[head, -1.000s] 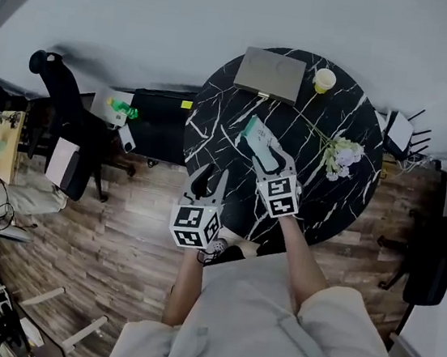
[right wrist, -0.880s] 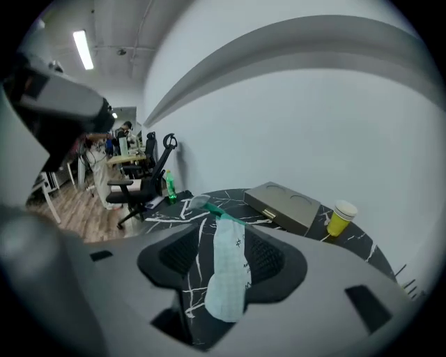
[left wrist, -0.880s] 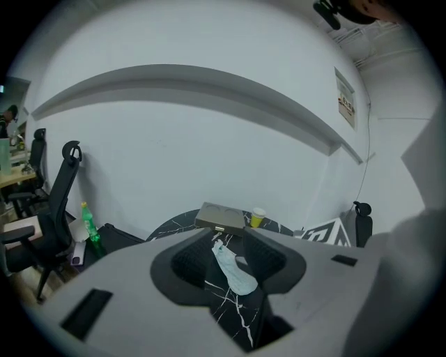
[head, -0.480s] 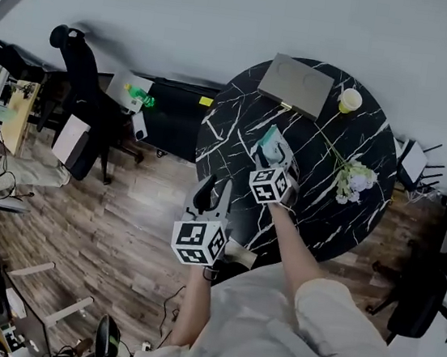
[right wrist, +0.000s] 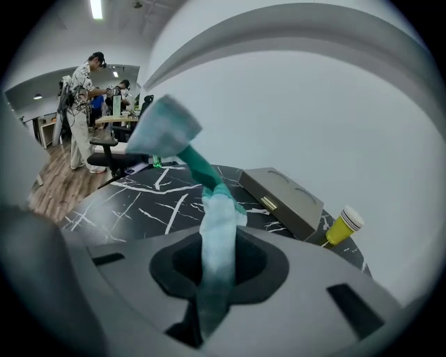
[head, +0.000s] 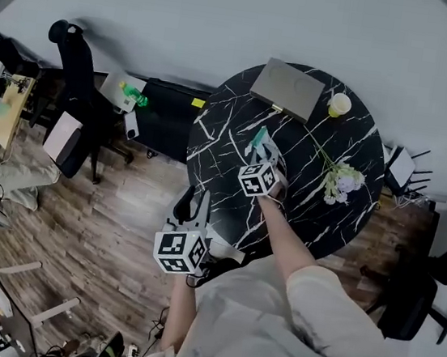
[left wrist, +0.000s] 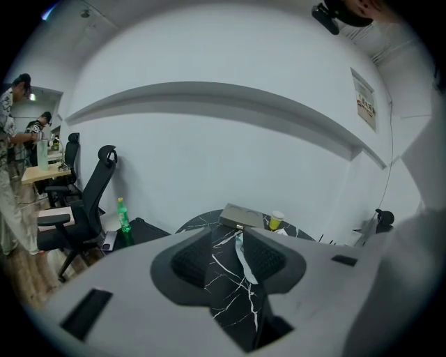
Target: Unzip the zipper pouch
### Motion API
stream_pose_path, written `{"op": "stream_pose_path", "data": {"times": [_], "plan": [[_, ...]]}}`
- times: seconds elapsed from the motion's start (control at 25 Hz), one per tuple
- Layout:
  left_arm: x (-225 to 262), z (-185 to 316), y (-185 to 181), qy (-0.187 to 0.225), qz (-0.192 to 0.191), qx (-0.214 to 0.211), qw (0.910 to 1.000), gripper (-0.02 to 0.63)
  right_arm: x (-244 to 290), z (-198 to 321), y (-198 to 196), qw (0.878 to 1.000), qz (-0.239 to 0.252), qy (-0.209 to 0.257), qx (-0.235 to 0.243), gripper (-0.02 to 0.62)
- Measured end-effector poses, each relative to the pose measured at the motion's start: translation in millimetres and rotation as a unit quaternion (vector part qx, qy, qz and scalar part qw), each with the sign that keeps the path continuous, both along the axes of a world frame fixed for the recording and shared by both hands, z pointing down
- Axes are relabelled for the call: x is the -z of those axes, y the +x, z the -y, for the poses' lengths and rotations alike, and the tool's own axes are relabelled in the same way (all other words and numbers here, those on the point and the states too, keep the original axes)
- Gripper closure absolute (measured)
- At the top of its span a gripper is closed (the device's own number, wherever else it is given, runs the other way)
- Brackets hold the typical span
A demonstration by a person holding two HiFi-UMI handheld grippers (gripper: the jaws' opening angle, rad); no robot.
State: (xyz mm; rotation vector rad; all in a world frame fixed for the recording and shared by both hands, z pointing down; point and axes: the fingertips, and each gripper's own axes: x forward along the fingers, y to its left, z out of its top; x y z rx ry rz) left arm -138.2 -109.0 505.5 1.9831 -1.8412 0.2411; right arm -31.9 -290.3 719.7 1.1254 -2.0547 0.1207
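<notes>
Pale grey wall [head: 229, 11] all along the back, brownish wood-plank floor [head: 111, 224]. A round black table [head: 221, 132] with white marble veins sits close up to the wall. There's a black office chair [head: 76, 105] off to the left and another dark chair [head: 407, 300] on the right. The low black unit [head: 162, 117] beside the table looks like a cabinet, maybe. Wooden desk [head: 14, 109] at the far left, and a strip light [right wrist: 96, 8] on the ceiling further down the room.

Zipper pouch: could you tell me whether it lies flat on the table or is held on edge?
On edge: the right hand-held gripper, jaws just closed further, pinches the zipper pouch, which stands thin between them.
</notes>
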Motion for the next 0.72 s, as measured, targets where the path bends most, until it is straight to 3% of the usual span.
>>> {"op": "stream_pose_path", "data": {"times": [0.12,0.72], "plan": [[-3.7,-0.2,1.8,-0.001,-0.002,-0.005,1.0,0.454,11.0,-6.0,0.4,1.0,0.013,0.006,0.007,0.578],[-1.0,5.4,11.4,0.011,-0.008,-0.053,0.9985,0.454,65.3,-42.6,-8.9,0.99,0.1,0.006,0.101,0.583]]}}
